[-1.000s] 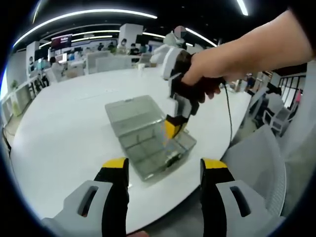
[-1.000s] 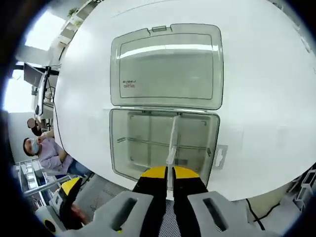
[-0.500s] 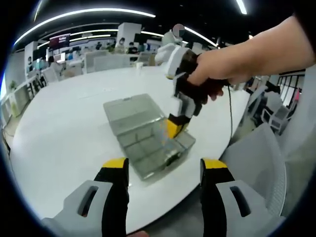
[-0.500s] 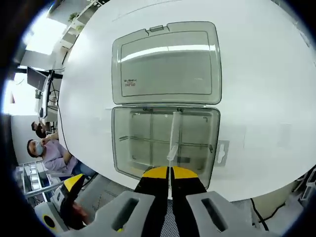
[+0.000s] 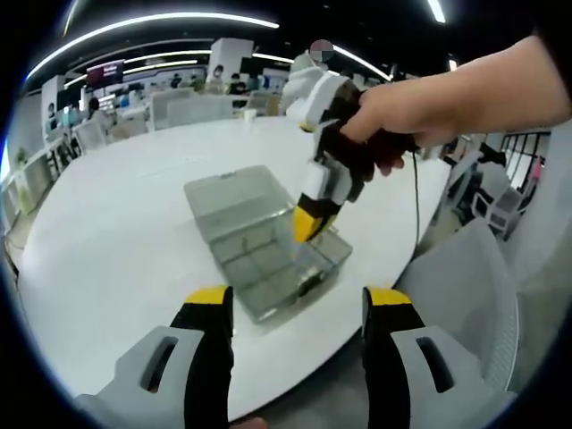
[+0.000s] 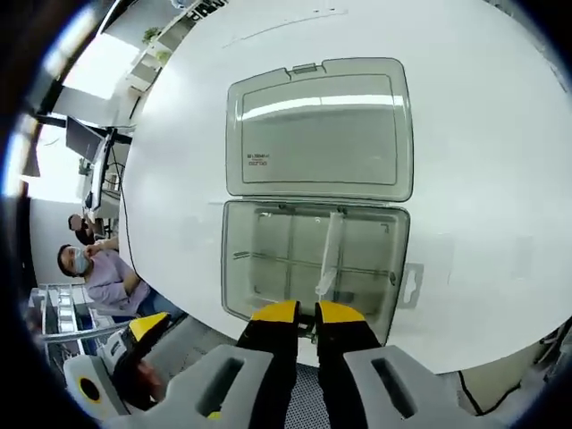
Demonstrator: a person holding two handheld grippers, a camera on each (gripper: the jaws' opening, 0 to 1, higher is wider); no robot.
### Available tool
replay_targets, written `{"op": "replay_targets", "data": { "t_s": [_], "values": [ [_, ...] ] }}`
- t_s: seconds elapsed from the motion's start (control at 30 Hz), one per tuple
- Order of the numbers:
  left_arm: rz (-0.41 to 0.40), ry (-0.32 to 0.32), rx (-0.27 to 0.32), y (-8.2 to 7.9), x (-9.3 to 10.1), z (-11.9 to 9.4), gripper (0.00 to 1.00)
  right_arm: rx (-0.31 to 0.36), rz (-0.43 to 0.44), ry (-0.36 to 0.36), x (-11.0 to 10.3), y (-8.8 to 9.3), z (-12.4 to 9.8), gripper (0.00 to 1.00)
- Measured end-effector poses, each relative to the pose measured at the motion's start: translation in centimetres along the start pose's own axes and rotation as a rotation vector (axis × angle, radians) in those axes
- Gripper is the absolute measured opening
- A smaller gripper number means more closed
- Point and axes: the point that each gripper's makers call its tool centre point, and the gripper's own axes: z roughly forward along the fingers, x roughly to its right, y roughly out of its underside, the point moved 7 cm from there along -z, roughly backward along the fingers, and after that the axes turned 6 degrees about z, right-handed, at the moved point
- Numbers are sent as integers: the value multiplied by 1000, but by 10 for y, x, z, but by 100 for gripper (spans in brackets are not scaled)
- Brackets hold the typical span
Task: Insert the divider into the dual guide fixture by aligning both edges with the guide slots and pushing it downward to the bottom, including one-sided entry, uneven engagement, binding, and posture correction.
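The clear plastic box (image 6: 268, 268) lies on the white table with its lid (image 6: 317, 134) folded flat behind it. The thin translucent divider (image 6: 329, 255) stands in the base, running from the hinge side toward the front wall. My right gripper (image 6: 307, 313) hovers just over the divider's near end, its jaws parted by a narrow gap and not pinching it. In the left gripper view a hand holds that right gripper (image 5: 306, 223) tip-down above the box (image 5: 255, 241). My left gripper (image 5: 295, 308) stands open near the table's front edge, holding nothing.
The round white table (image 5: 116, 197) spreads wide around the box. A grey chair (image 5: 465, 295) stands at its right side. A person in a mask (image 6: 89, 273) sits beyond the table edge. Desks and people fill the far background.
My right gripper has lifted slightly off the box and its jaws have parted a little. The divider stays in the box. The left gripper has not moved.
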Motion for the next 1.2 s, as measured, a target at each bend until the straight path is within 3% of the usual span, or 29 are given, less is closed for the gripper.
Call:
{"op": "replay_targets", "data": {
  "t_s": [0.2,0.47,0.73,1.2],
  "values": [
    [2,5,-22,3,-1,0,56,-3,-17,-30,2,2,-3,2],
    [6,16,-55,4,-2,4,57,-15,-127,-55,3,3,-7,5],
    [-5,22,-85,5,-1,7,57,-47,-182,-92,2,6,-9,6],
    [-28,27,-104,7,-6,17,57,-78,-278,-100,-9,-1,-9,6]
  ]
}}
